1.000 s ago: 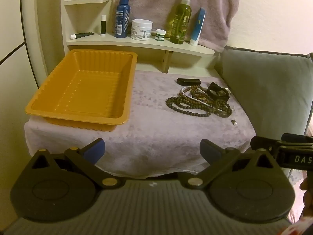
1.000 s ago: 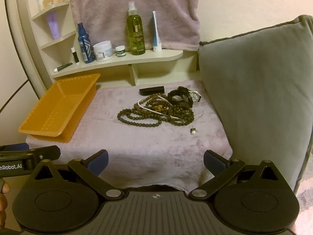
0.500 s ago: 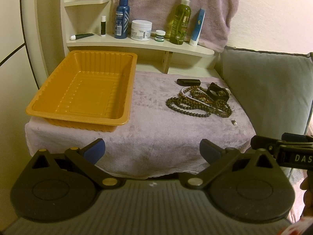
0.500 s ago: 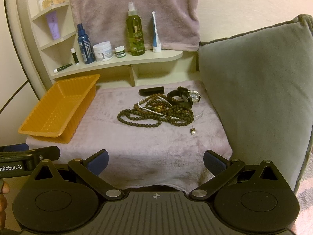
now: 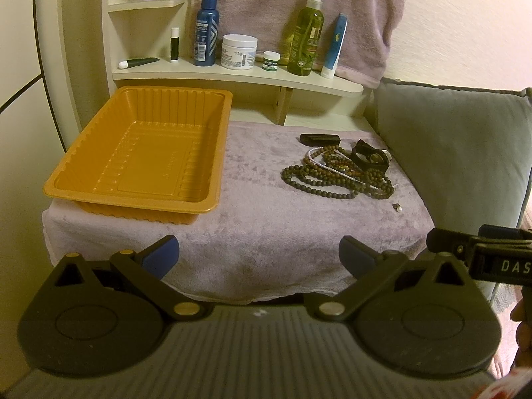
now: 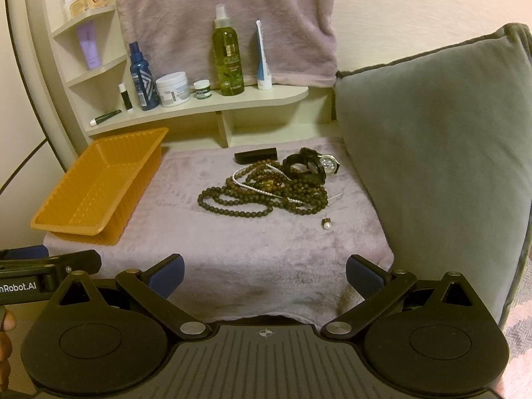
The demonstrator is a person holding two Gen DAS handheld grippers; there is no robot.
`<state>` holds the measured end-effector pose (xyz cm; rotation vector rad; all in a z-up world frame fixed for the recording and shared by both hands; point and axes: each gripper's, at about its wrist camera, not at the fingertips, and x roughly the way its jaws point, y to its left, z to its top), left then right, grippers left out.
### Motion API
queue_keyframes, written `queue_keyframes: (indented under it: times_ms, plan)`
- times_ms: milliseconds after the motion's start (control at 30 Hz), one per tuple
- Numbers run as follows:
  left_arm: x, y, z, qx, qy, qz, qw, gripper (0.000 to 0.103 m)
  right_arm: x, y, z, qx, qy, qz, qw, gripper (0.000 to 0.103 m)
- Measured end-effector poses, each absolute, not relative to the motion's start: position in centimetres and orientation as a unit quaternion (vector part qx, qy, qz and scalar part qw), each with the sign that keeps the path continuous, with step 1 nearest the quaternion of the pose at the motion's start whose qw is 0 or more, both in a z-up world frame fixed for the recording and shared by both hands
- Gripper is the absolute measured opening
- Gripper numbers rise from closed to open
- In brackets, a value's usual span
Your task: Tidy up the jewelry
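- While both tongs hung short of the table's (image 6: 266, 266) near edge, the left tongs (image 5: 258, 256) and right tongs (image 6: 265, 271) stood released, jaws wide, nothing between them.
- Jewelry sat in one tangle at about 1 o'clock in the left view: dark bead necklace (image 6: 239, 204), thin white strand (image 6: 256, 188), watch (image 6: 327, 163) at the pile's far right, a black bar-shaped case (image 6: 255, 156) just behind.
- One pearl earring (image 6: 327, 224) lay apart, near the pile at its 5 o'clock.
- Orange tray (image 5: 143, 153) sat at 10 o'clock, nothing in it; judged no piece sorted yet.
- Judged step: first pick, right tongs nearer the pile.
- Advice: take the loose earring or the outer bead loop first, since strands overlap and a grab in the middle could drag the whole pile.
- Pinch low against the plush cover (image 5: 282, 232), lift slowly, check nothing trails, then carry toward 10 o'clock.
- Earring small; slip risk judged high.
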<state>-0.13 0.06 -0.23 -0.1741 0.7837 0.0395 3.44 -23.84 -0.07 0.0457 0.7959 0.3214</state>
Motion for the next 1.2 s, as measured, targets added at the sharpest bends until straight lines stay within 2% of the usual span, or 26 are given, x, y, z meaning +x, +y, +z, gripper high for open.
queue_keyframes:
  times_ms: [1200]
  plan:
    - [-0.13, -0.07, -0.10, -0.086, 0.381, 0.020, 0.920, 0.102, 3.60, -23.85, 0.27, 0.023, 0.383, 0.156, 0.910, 0.102]
